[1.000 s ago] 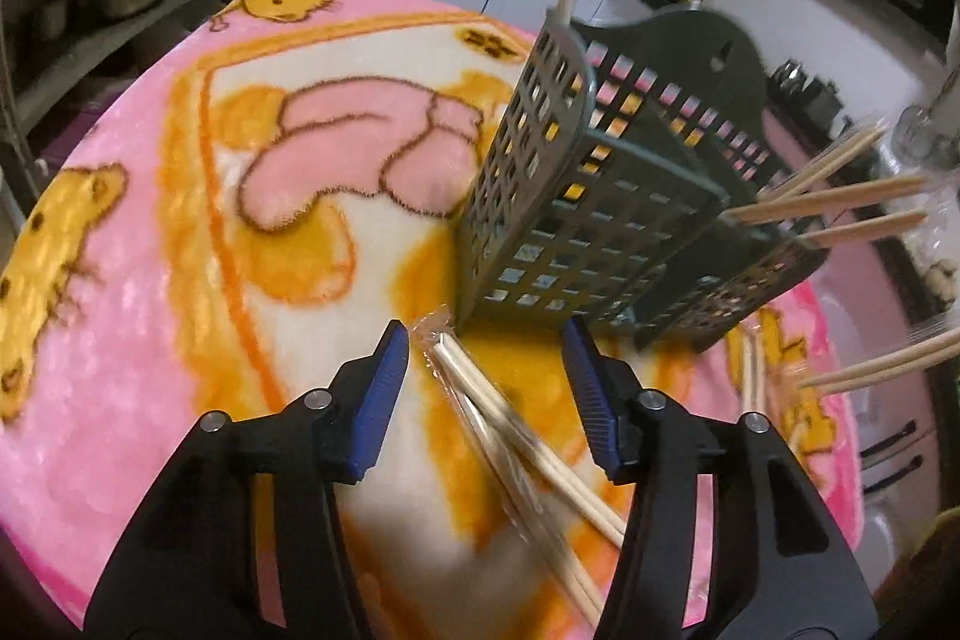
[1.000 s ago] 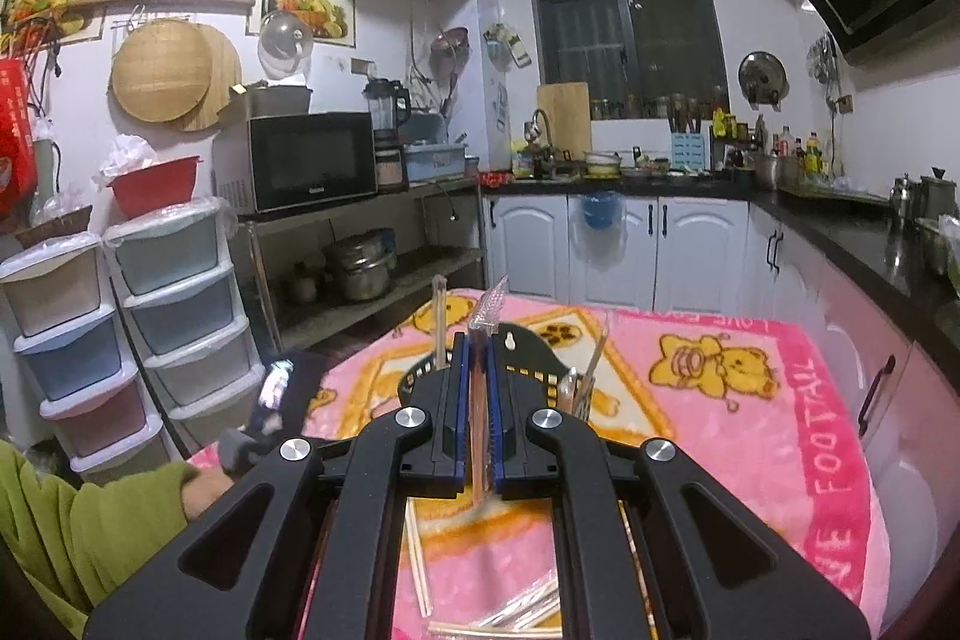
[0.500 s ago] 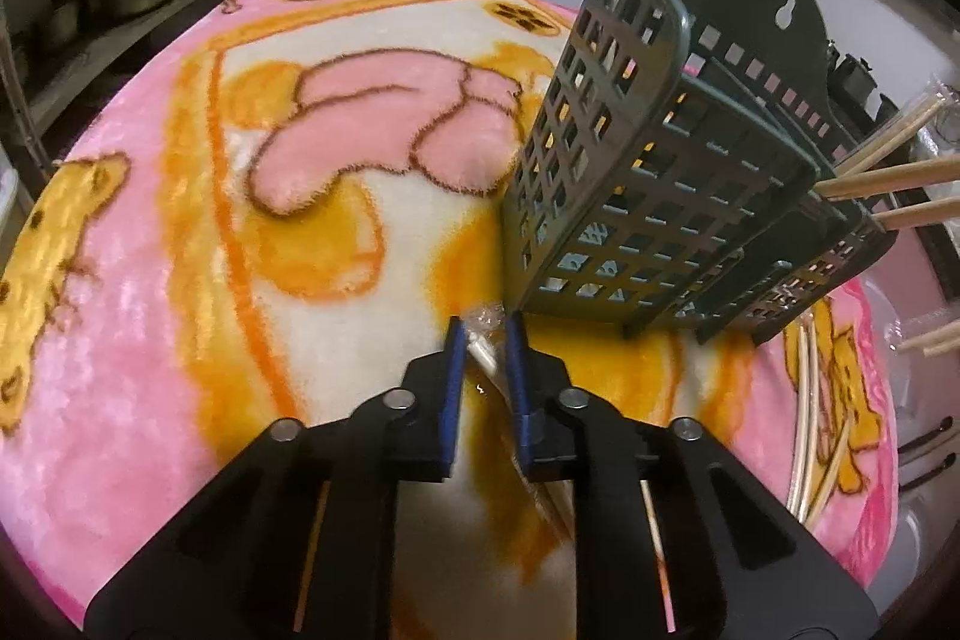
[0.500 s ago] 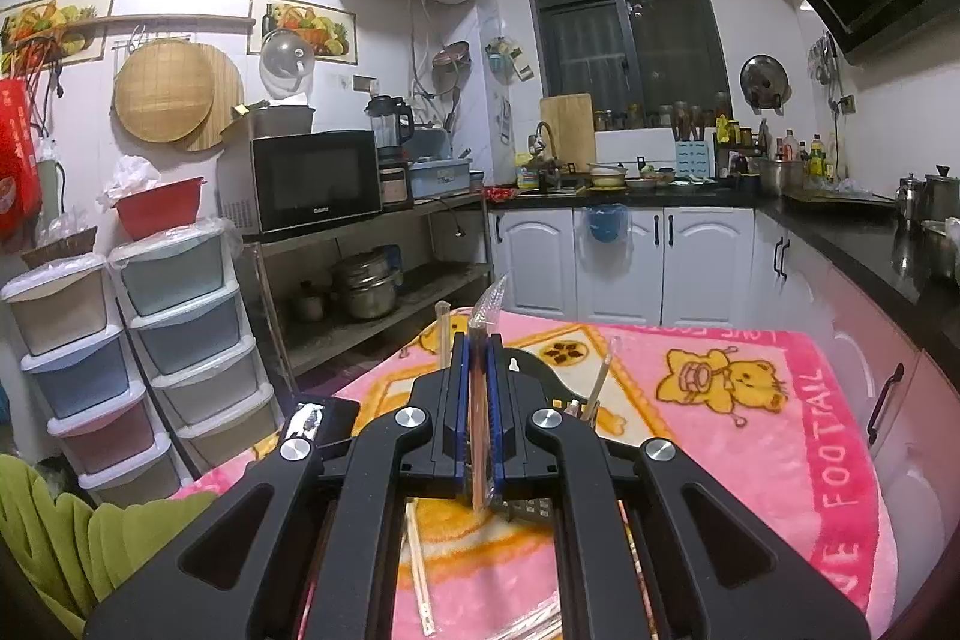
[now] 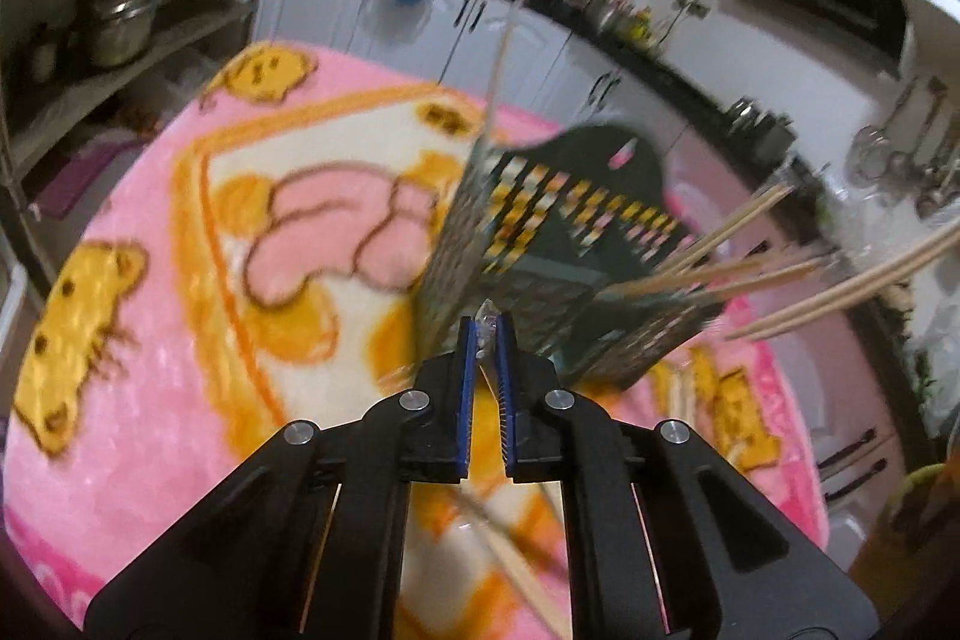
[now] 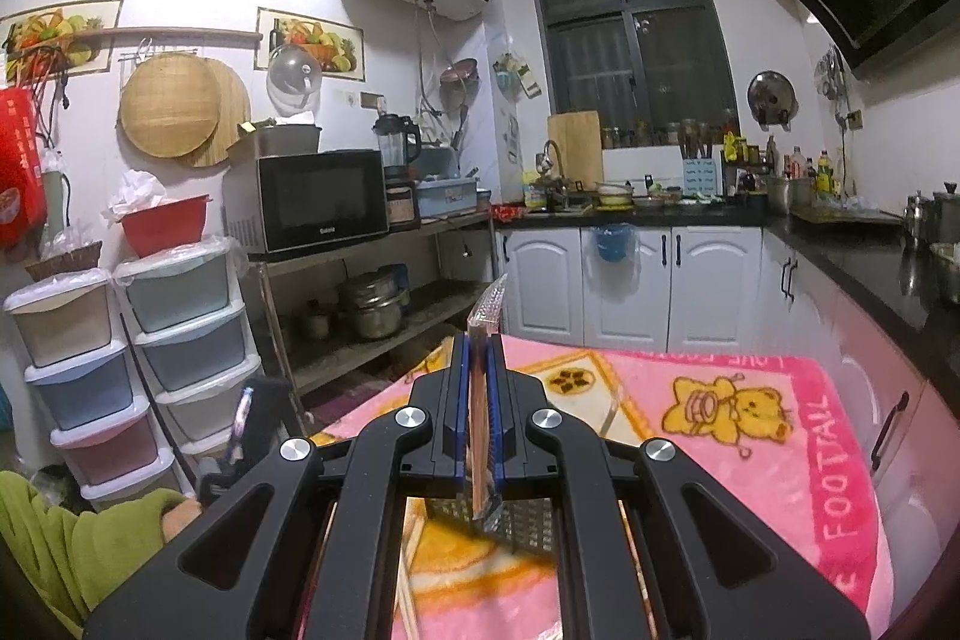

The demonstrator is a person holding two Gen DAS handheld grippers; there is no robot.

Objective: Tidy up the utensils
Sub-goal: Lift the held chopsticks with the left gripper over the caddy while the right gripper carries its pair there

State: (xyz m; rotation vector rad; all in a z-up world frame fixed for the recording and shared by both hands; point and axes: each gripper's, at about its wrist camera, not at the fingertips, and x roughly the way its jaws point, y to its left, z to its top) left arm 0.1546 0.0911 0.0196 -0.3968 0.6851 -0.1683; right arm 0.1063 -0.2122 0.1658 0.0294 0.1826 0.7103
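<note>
My left gripper [image 5: 486,334] is shut on a plastic-wrapped pair of chopsticks [image 5: 487,325], lifted off the pink blanket [image 5: 150,340]; the pair trails down and right below the jaws. Just ahead stands the dark green grid utensil caddy [image 5: 540,256] with several chopsticks [image 5: 720,238] sticking out to the right and one upright. My right gripper [image 6: 478,346] is shut on another wrapped pair of chopsticks [image 6: 483,316], held high above the table; the caddy [image 6: 522,526] shows partly below its jaws.
Loose chopsticks [image 6: 411,574] lie on the blanket [image 6: 750,460] near the caddy. A metal shelf with pots [image 6: 372,304] stands left of the table, stacked drawers [image 6: 138,340] further left. White cabinets and a black counter [image 6: 660,220] run behind and to the right.
My left gripper closed on the wrapped chopsticks that lay in front of the caddy and has lifted them off the blanket. My right gripper has risen a little with its pair.
</note>
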